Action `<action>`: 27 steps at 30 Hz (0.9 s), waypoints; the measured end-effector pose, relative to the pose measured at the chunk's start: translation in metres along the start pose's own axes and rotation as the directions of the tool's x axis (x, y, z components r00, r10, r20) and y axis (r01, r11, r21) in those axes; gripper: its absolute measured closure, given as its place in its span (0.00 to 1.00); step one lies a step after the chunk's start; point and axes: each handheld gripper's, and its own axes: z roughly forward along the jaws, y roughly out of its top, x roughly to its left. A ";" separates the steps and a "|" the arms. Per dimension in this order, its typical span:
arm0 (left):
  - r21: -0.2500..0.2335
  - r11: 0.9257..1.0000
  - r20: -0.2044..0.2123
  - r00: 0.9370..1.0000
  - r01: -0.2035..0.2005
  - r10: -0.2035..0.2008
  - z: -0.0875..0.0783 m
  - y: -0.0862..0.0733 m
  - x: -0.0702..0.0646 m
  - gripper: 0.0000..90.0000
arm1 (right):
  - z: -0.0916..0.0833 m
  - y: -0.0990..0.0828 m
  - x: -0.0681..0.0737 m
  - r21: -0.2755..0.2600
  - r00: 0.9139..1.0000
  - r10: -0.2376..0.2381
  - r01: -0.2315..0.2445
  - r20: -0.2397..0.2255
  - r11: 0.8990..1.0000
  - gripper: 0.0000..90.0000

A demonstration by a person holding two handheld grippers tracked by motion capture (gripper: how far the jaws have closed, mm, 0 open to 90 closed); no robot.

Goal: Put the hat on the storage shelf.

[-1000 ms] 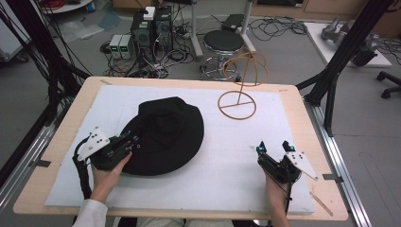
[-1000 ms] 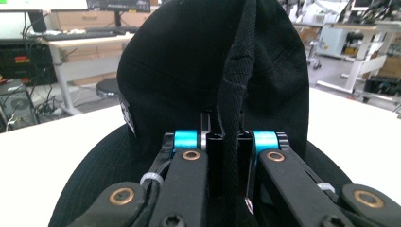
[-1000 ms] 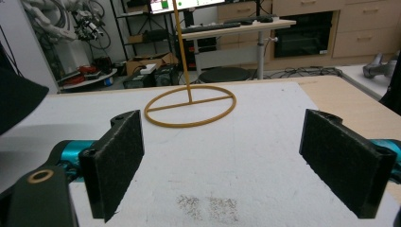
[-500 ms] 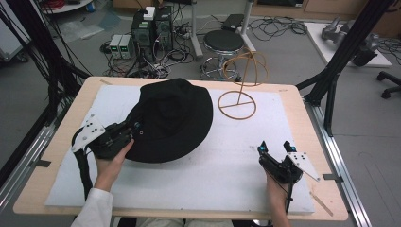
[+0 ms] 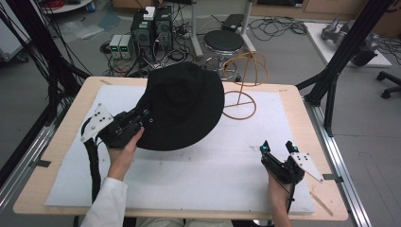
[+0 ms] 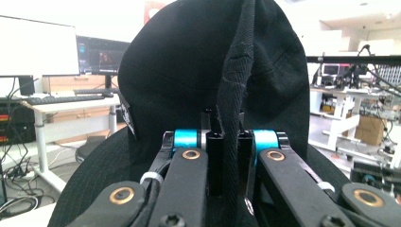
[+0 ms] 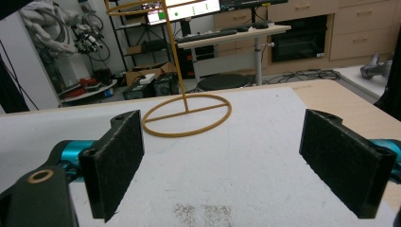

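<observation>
Above the left half of the worktop (image 5: 61, 156), the left gripper (image 5: 142, 119) holds a black bucket hat (image 5: 184, 106) off the white mat (image 5: 227, 175). Its fingers are closed tight on a fold of the hat's brim, as the left gripper view confirms: the fabric (image 6: 236, 94) rises straight out from between them. The hat hangs tilted, its crown toward the far edge, near but apart from the yellow wire hat stand (image 5: 243, 85). The right gripper (image 5: 280, 147) rests low at the near right, its fingers (image 7: 118, 156) spread wide with nothing between them, facing the stand's ring base (image 7: 187, 114). Judged stage: pickup done; carrying the hat across and seating it on the stand's looped top remains.
</observation>
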 end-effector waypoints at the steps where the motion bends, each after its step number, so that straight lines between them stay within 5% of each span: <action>1: -0.010 1.000 -0.004 1.000 -0.003 0.003 0.004 0.002 -0.001 0.98 | 0.000 0.000 0.000 0.001 1.000 -0.001 0.001 0.000 1.000 0.15; 16: -0.067 0.998 -0.034 0.999 0.014 -0.016 0.029 0.013 -0.001 0.98 | 0.005 0.001 0.002 0.001 0.999 0.015 -0.015 -0.036 1.000 0.15; 27: -0.089 0.996 -0.017 1.000 -0.016 0.015 0.057 0.028 -0.002 0.98 | 0.006 0.001 0.007 0.003 0.999 -0.002 0.002 -0.051 1.000 0.15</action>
